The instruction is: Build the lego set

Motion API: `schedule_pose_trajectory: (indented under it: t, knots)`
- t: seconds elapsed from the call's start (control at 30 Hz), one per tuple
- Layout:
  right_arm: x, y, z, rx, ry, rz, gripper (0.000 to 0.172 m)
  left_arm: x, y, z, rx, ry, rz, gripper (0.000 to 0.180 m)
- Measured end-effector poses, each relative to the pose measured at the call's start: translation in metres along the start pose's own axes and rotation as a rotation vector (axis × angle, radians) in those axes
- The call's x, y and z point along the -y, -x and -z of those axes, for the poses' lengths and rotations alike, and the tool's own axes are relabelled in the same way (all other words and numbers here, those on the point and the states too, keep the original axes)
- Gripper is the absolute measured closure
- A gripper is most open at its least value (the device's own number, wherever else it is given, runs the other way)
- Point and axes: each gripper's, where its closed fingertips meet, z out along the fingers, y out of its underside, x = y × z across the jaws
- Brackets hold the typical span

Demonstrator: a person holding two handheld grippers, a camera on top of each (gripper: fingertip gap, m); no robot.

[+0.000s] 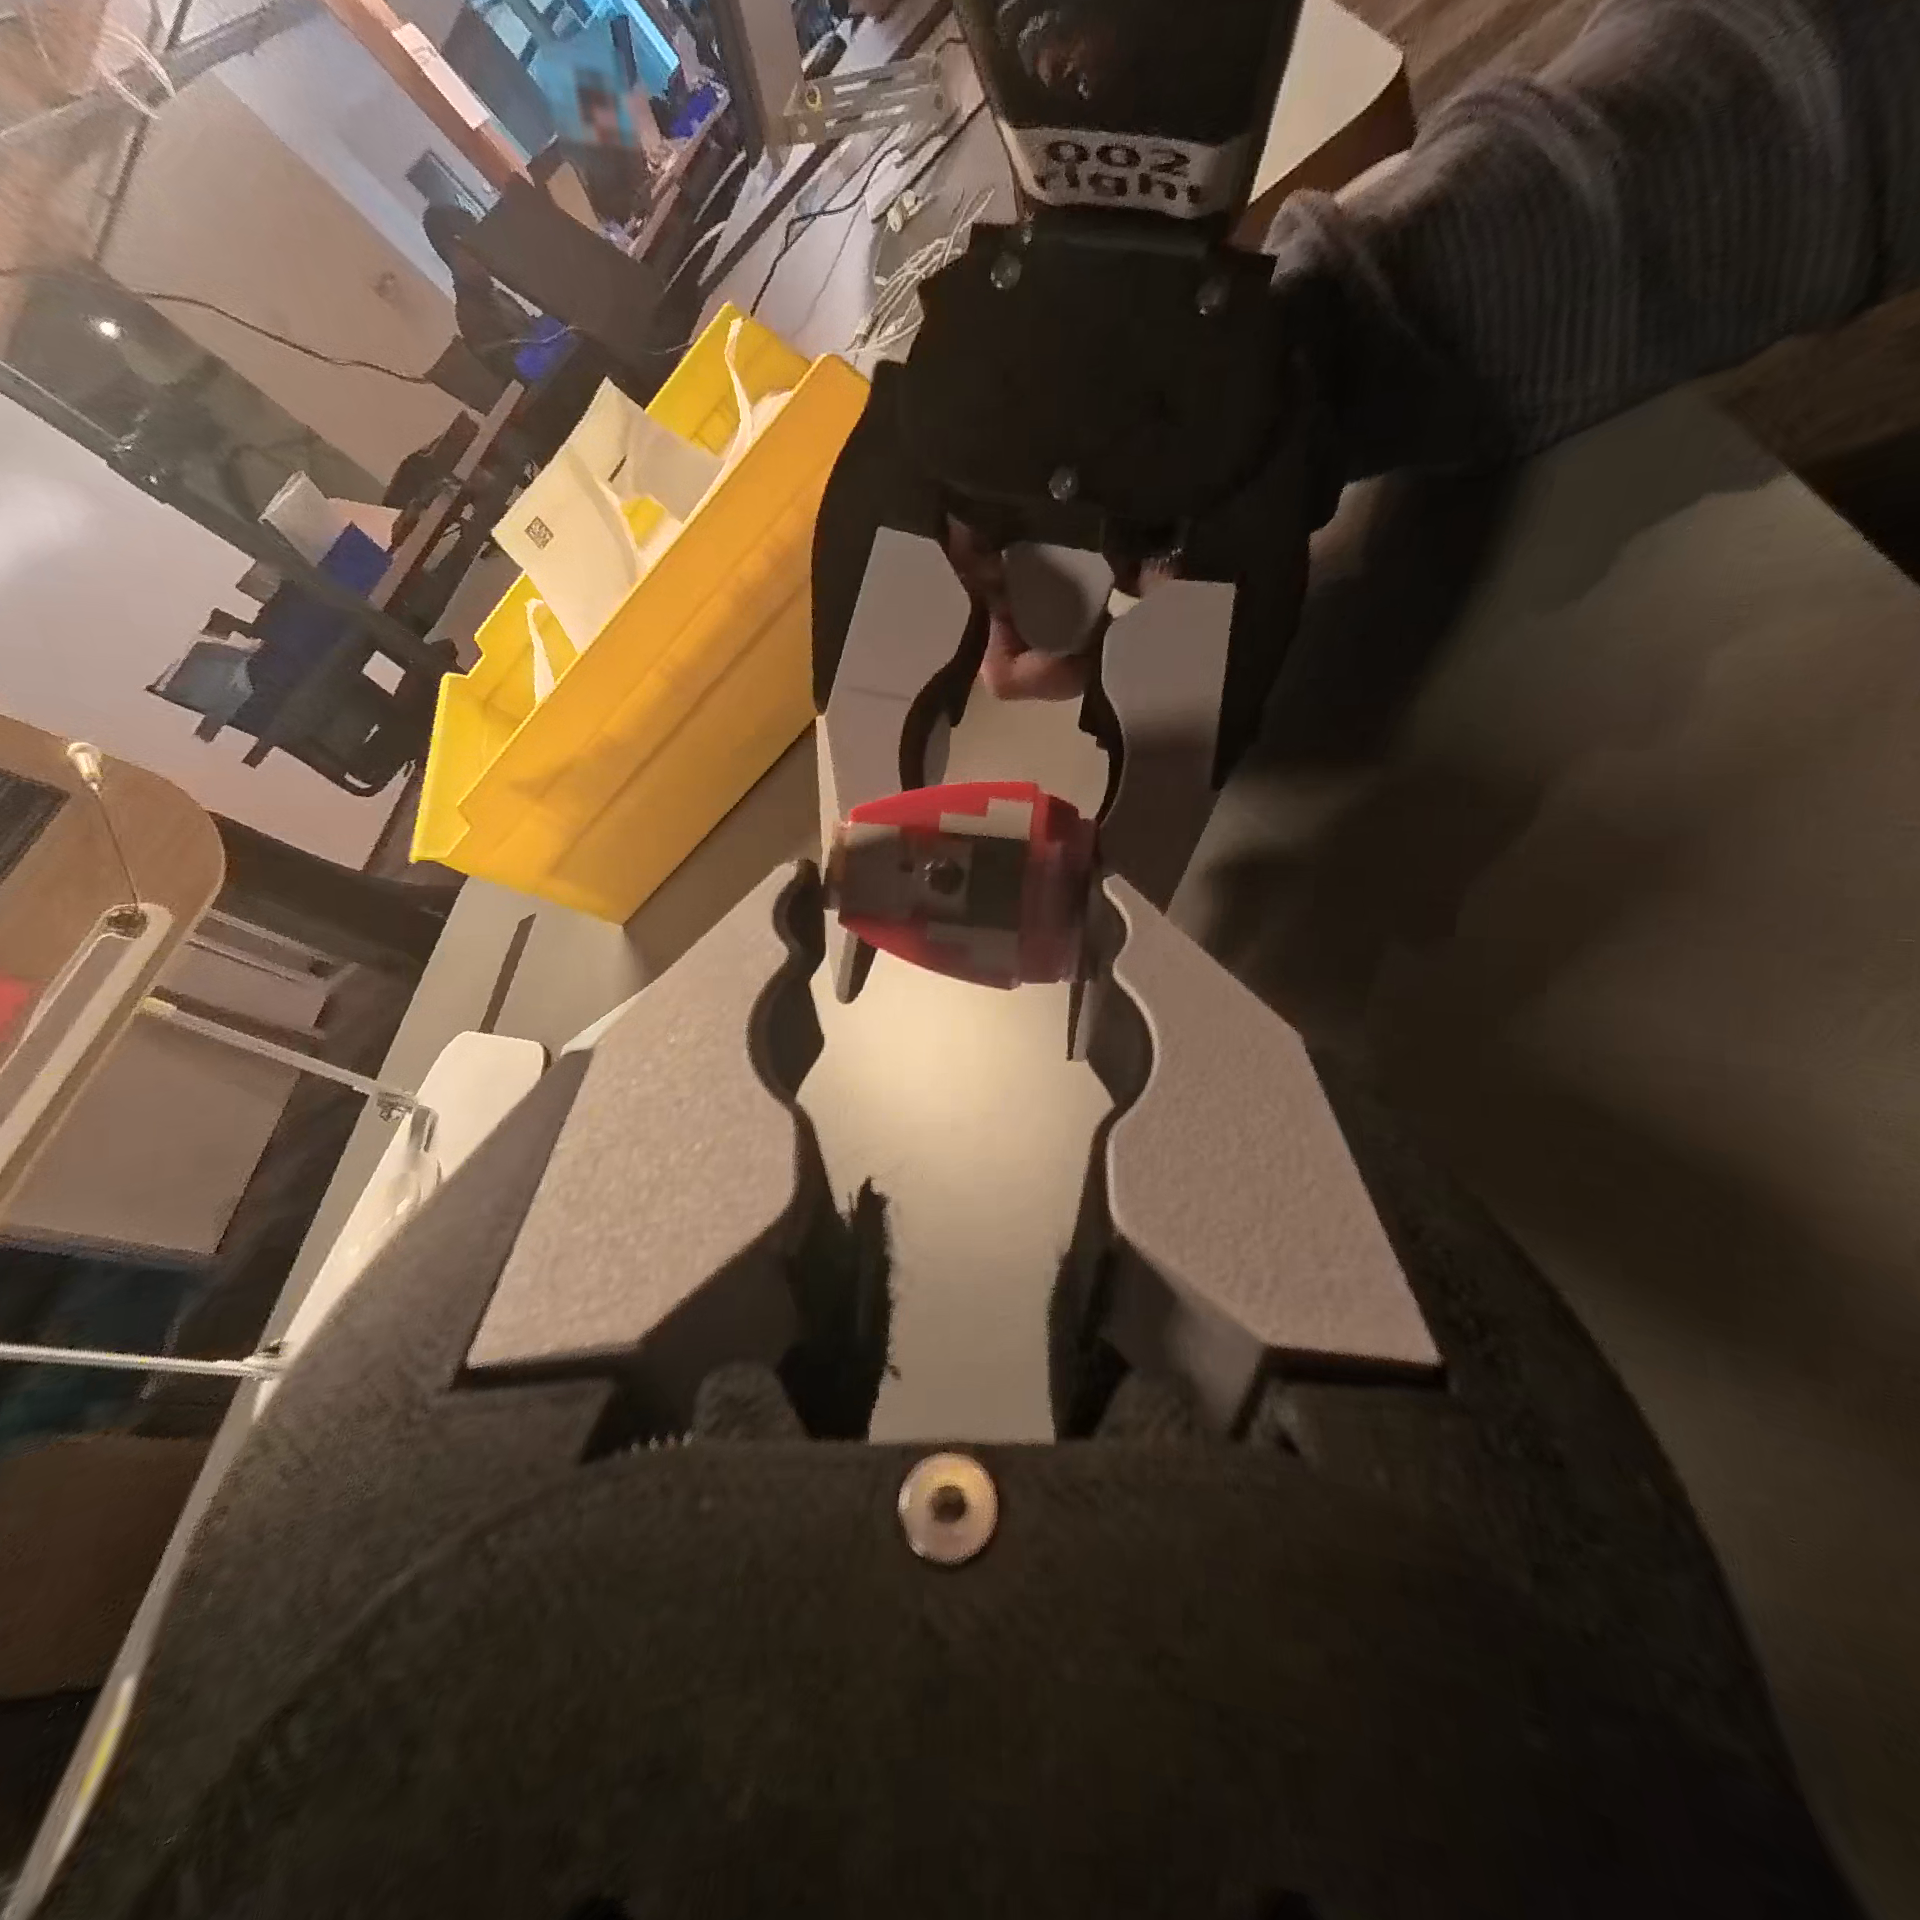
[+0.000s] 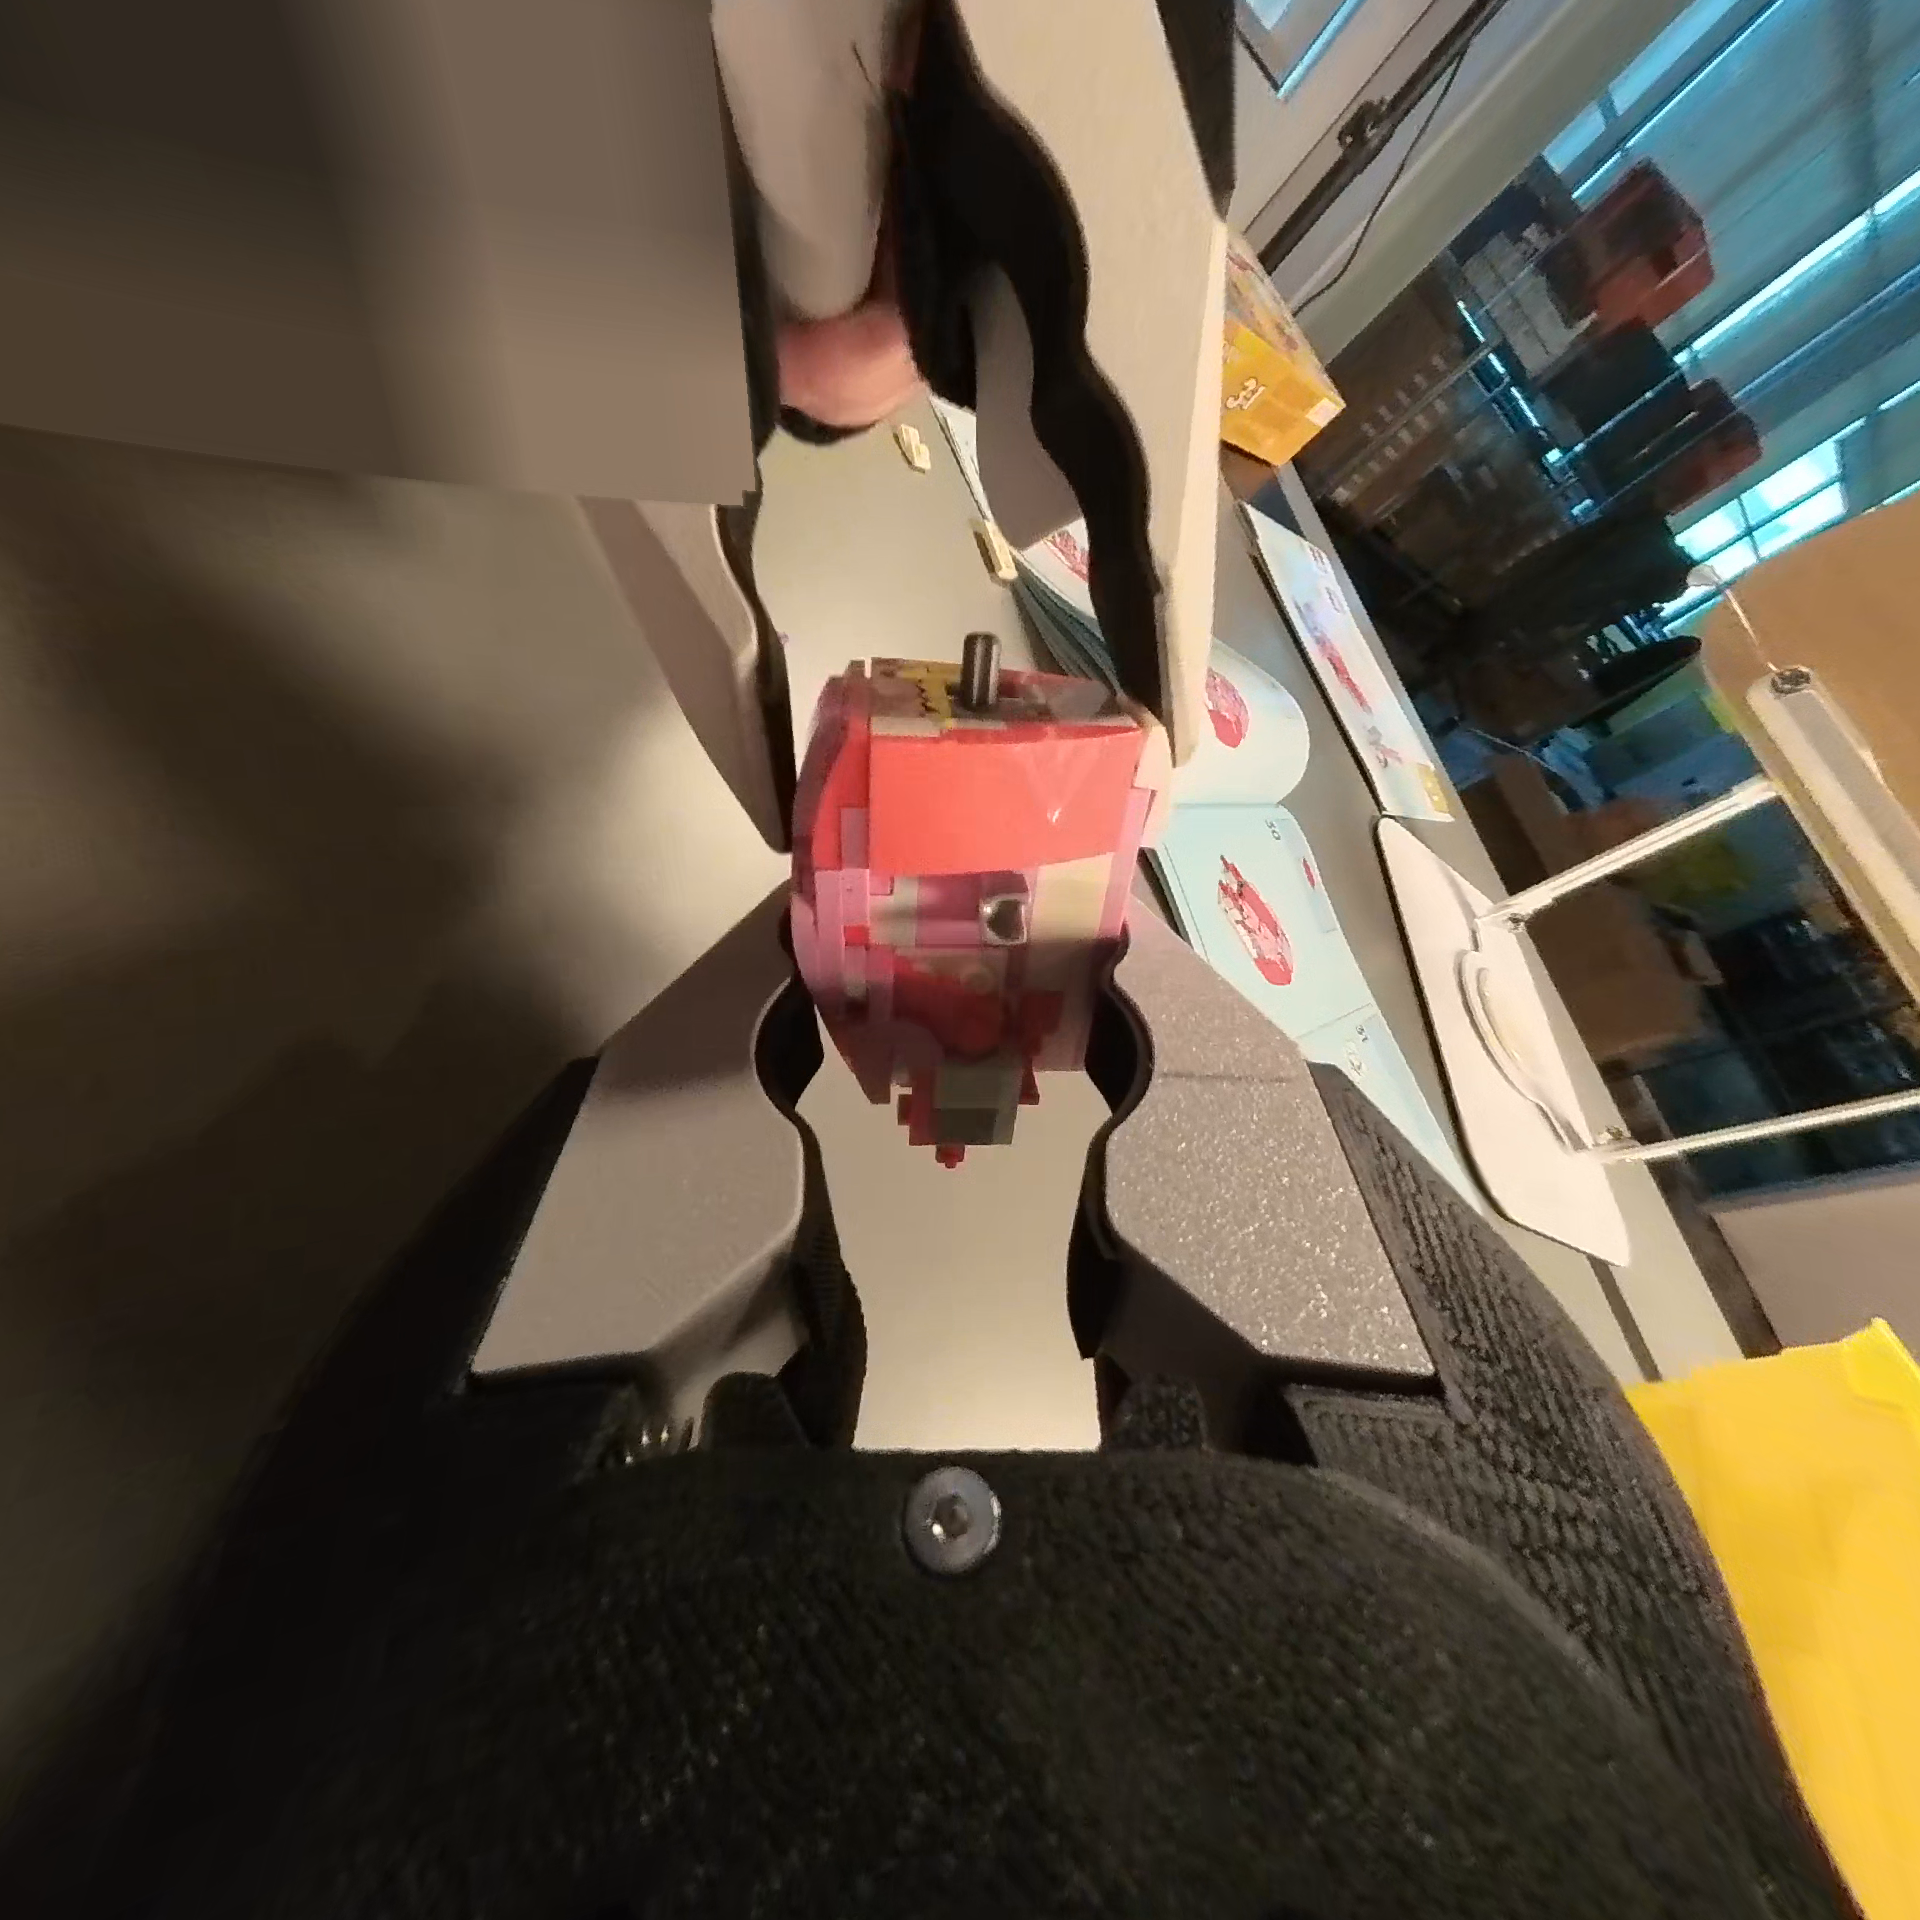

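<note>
A red, pink and grey brick model (image 1: 956, 894) hangs in the air between both grippers. In the left wrist view my left gripper (image 1: 961, 904) has one fingertip (image 1: 802, 904) at each end of the model, touching it. The right gripper (image 1: 966, 997) comes in from the far side, and its thin fingers clamp the same model. In the right wrist view my right gripper (image 2: 956, 966) is shut on the lower part of the model (image 2: 956, 883). The left gripper's fingers (image 2: 1164, 665) press on its upper part from above.
A yellow bin (image 1: 623, 727) holding white bags stands on the grey table (image 1: 1558, 935) to the left. An open instruction booklet (image 2: 1278, 914), a white stand base (image 2: 1507, 1039) and a yellow box (image 2: 1268, 395) lie to the right. A grey sleeve (image 1: 1558, 260) is behind the right gripper. One gripper's finger ends stand about 5 centimeters off the other's.
</note>
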Motion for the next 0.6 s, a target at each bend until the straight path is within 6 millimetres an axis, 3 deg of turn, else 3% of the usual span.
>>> schedule_pose_trajectory:
  t: [0.37,0.47,0.53,0.6]
  knots:
    - [-0.006,-0.009,-0.004,-0.088,0.048,0.065,0.122,-0.007,0.003,-0.001,0.024,0.043,0.001,0.130]
    - [-0.006,-0.026,-0.003,-0.230,0.065,0.143,0.122,0.006,0.011,-0.001,0.013,-0.075,0.255,0.125]
    - [-0.003,-0.038,0.001,-0.321,0.056,0.153,0.122,0.003,0.024,-0.003,0.035,-0.099,0.440,0.113]
    - [0.000,-0.049,0.007,-0.403,0.054,0.176,0.122,0.000,0.031,-0.005,0.048,-0.127,0.584,0.115]
